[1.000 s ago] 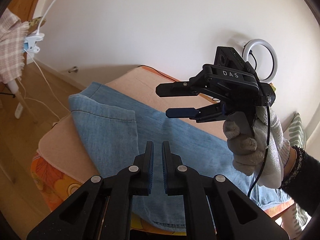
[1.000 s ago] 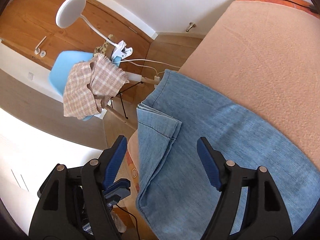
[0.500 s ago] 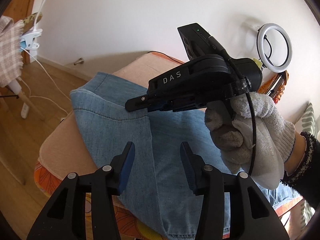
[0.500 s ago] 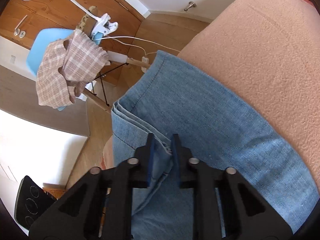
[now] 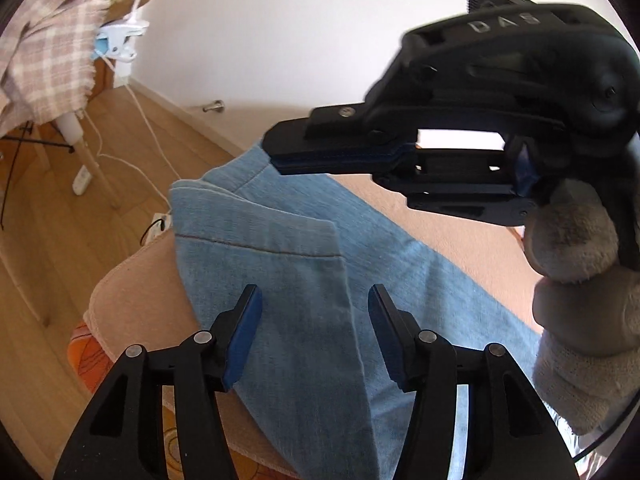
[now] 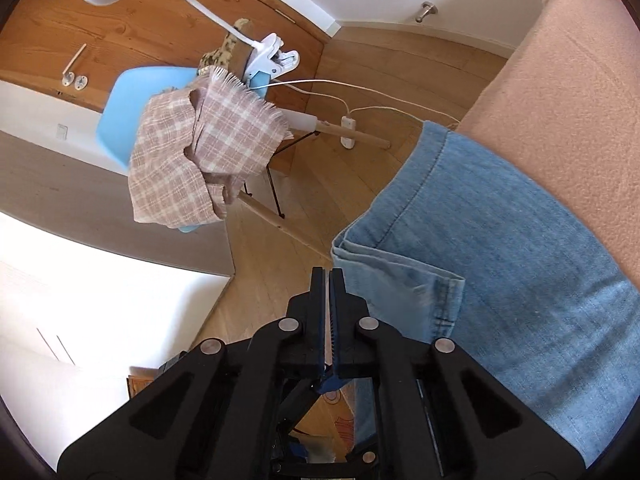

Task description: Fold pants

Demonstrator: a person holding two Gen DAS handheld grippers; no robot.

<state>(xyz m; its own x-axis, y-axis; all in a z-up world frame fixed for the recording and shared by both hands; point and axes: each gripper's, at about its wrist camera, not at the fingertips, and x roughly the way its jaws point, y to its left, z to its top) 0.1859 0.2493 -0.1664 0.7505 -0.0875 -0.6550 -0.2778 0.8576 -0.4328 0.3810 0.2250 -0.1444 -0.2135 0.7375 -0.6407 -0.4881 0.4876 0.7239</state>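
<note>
Pants [image 5: 304, 280] on peach blanket [image 5: 136, 304]; right tongs [image 5: 280, 160] above.

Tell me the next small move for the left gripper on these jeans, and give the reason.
Probably lower the left gripper onto the folded hem edge of the jeans and close. Its jaws have just been opening and stand apart above that edge, pinching nothing, while the right gripper is shut, empty as far as shows, beside the hem corner.

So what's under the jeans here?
The jeans lie on a peach blanket, with an orange patterned cover showing below its edge. Whatever lies directly beneath the denim is hidden.
</note>
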